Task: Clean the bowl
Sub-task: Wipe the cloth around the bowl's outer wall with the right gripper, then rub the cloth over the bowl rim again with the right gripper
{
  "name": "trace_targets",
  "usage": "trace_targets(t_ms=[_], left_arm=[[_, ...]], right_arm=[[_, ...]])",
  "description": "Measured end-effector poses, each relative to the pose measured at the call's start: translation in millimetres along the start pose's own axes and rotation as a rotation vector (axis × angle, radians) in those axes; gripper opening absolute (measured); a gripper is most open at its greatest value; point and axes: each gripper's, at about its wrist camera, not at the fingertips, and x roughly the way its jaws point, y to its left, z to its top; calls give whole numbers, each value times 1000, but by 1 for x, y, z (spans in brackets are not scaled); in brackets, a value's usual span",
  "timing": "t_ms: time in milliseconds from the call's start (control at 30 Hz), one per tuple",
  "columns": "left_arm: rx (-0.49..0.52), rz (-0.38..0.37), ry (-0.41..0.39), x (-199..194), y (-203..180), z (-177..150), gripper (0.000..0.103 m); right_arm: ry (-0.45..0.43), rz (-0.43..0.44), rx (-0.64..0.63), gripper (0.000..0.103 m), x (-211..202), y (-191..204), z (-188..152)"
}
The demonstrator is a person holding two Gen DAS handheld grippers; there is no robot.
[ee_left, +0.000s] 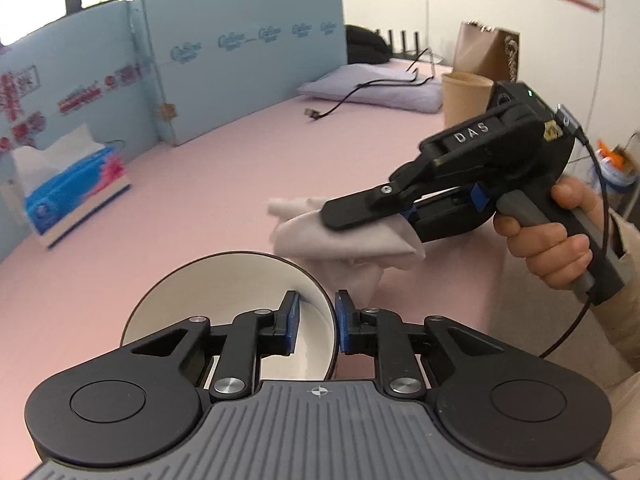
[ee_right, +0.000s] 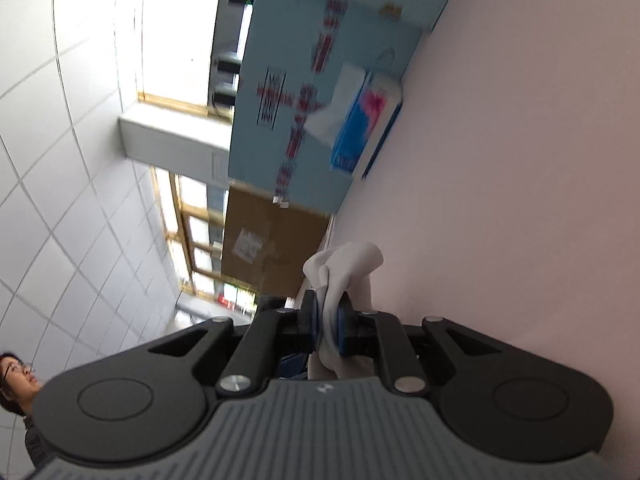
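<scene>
left gripper: jaws clamped on bowl rim, bowl tipped up over pink tabletop | right gripper: jaws pinching tissue, just beside bowl | risk: hard wiping push could slip bowl loose; thin tissue might tear

My left gripper pinches the tilted white bowl by its dark rim; a crumpled white cloth, in my right gripper, hangs just beyond that rim.

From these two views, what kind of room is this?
Probably an office or lab data-collection setup: a pink-covered table walled by blue foam board, a tissue box, and suspended ceiling tiles.
</scene>
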Motion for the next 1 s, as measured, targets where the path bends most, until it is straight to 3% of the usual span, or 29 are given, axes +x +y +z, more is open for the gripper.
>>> trace_targets(t_ms=[200,467,1000], left_arm=[[64,-19,10,-5,-10,-3,13],[78,16,8,-16,-18,-14,16],[62,-22,-4,-15,-11,-17,16]], right_arm=[[-21,-13,21,13,1,-3,0],[23,11,24,13,25,-3,1],[108,12,61,14,71,-10,25]])
